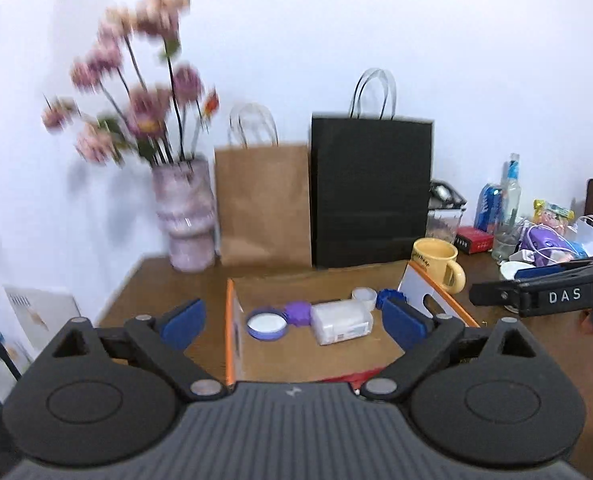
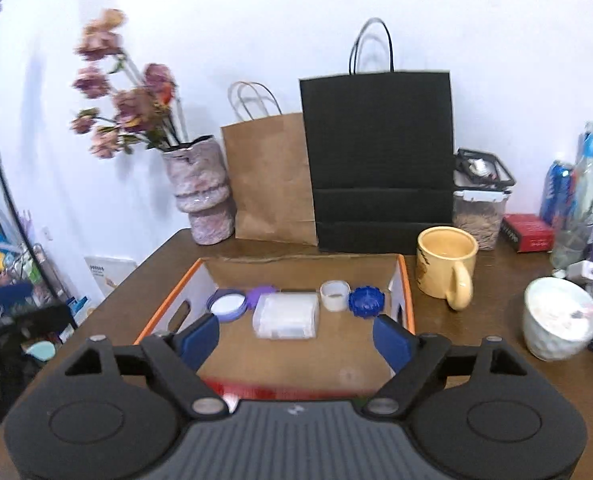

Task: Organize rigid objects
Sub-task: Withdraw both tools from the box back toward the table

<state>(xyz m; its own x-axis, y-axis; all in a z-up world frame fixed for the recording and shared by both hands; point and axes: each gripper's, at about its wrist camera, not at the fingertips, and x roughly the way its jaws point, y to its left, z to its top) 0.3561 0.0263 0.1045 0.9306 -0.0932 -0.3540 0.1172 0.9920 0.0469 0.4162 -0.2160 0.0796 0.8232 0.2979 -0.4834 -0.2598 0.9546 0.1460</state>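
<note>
Two grippers, left gripper (image 1: 294, 322) and right gripper (image 2: 296, 338), jaws spread wide, nothing between them. Ahead of both jaws: orange-edged cardboard box (image 2: 296, 354) holding a clear rectangular plastic case (image 2: 286, 316), white-lined purple round lid (image 2: 227, 305), small white cup (image 2: 334, 295), blue ridged cap (image 2: 366, 301). Right of the box: yellow ceramic mug (image 2: 446, 266).

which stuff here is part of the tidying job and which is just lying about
Job things:
- cardboard box
- clear plastic case
- white-lined lid
- purple cap
- small white cup
- blue cap

Lying about:
- yellow mug
- black bag
- brown bag
- vase
- white bowl
- red box
- bottle
</note>
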